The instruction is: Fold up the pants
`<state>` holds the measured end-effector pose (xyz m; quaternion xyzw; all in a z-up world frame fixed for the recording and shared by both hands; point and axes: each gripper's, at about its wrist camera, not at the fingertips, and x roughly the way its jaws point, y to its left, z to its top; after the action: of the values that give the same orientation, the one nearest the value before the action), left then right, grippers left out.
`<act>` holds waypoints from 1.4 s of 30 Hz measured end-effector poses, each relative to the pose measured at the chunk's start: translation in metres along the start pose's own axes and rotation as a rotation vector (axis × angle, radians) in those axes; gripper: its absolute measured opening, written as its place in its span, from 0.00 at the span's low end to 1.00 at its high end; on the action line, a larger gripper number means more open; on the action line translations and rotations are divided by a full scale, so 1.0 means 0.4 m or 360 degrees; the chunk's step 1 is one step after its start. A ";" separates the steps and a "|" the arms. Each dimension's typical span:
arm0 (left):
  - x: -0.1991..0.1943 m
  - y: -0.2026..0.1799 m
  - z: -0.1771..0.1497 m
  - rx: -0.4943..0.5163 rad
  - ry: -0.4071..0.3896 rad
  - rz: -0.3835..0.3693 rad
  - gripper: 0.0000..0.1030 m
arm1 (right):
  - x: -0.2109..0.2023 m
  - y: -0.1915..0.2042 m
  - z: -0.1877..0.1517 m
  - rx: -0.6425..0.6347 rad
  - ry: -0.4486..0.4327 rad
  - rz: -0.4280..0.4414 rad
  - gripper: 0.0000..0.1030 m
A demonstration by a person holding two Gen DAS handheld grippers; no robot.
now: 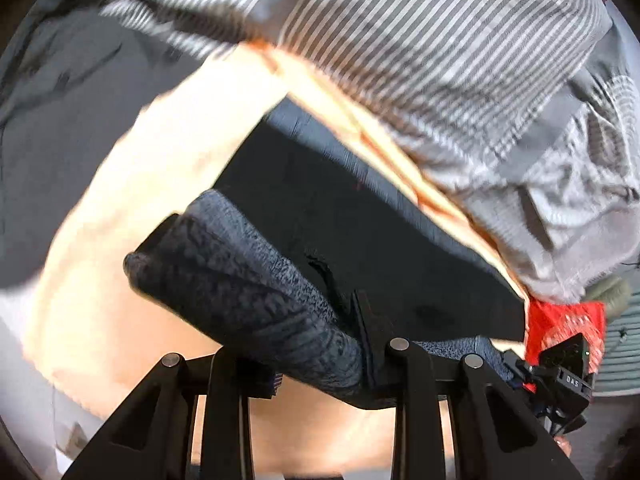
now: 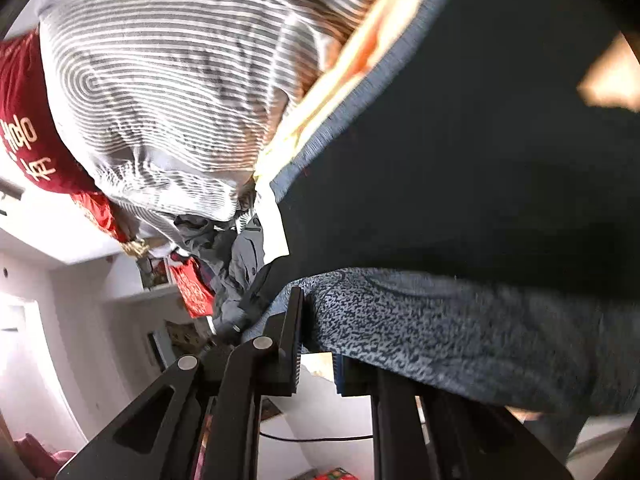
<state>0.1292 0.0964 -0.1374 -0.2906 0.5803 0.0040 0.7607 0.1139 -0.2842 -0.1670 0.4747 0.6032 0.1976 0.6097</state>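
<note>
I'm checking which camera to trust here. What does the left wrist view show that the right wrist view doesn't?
Only the left wrist view shows the other gripper at the far end of the pants, a wide stretch of the pale surface under them, and the left gripper closed on the knit cuff. Only the right wrist view shows white walls, a red cloth with lettering and the right gripper on the pants. Both show the dark pants and a striped cloth.
</note>
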 end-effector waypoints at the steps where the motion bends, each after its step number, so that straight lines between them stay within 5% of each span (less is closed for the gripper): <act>1: 0.012 -0.017 0.028 0.0017 -0.0023 0.0017 0.30 | 0.011 0.004 0.030 -0.0004 0.0018 -0.0018 0.13; 9: 0.223 -0.091 0.220 0.0062 -0.0058 0.0222 0.30 | 0.151 -0.003 0.315 -0.0055 0.0131 -0.0204 0.13; 11: 0.272 -0.097 0.244 0.0068 -0.0061 0.0293 0.37 | 0.186 -0.021 0.373 -0.0040 0.0147 -0.0251 0.16; 13: 0.296 -0.101 0.251 0.0067 -0.0077 0.0346 0.48 | 0.214 -0.037 0.414 -0.0056 0.0161 -0.0310 0.16; 18: 0.305 -0.093 0.288 -0.0008 -0.0054 0.0344 0.48 | 0.277 -0.071 0.481 -0.0093 0.0208 -0.0414 0.20; 20: 0.271 -0.098 0.298 0.0008 -0.0116 0.0404 0.56 | 0.288 -0.072 0.490 -0.0092 0.0225 -0.0414 0.29; 21: 0.250 -0.103 0.302 0.0029 -0.0161 0.0464 0.74 | 0.290 -0.068 0.494 -0.0097 0.0234 -0.0403 0.39; 23: 0.200 -0.118 0.299 0.0095 -0.0271 0.0576 0.78 | 0.286 -0.054 0.497 -0.0112 0.0245 -0.0358 0.58; 25: 0.196 -0.139 0.288 0.0203 -0.0234 0.0628 0.78 | 0.267 -0.021 0.500 -0.0139 0.0229 -0.0307 0.69; 32: 0.325 -0.217 0.161 0.0483 -0.0038 0.0686 0.78 | 0.146 0.057 0.408 -0.0313 0.0180 -0.0193 0.64; 36: 0.421 -0.239 0.103 0.0559 0.0000 0.0828 0.79 | 0.162 0.002 0.329 -0.0389 0.0314 -0.0412 0.64; 39: 0.430 -0.243 0.096 0.0584 -0.0036 0.0886 0.82 | 0.166 -0.083 0.328 -0.0312 0.0280 -0.0609 0.58; 42: 0.411 -0.244 0.104 0.0558 0.0035 0.0910 0.82 | 0.098 -0.121 0.350 -0.0186 0.0149 -0.0524 0.54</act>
<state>0.2528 -0.0205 -0.2337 0.0192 0.6384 0.1144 0.7609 0.2348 -0.3229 -0.2529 0.3237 0.6880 0.1517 0.6316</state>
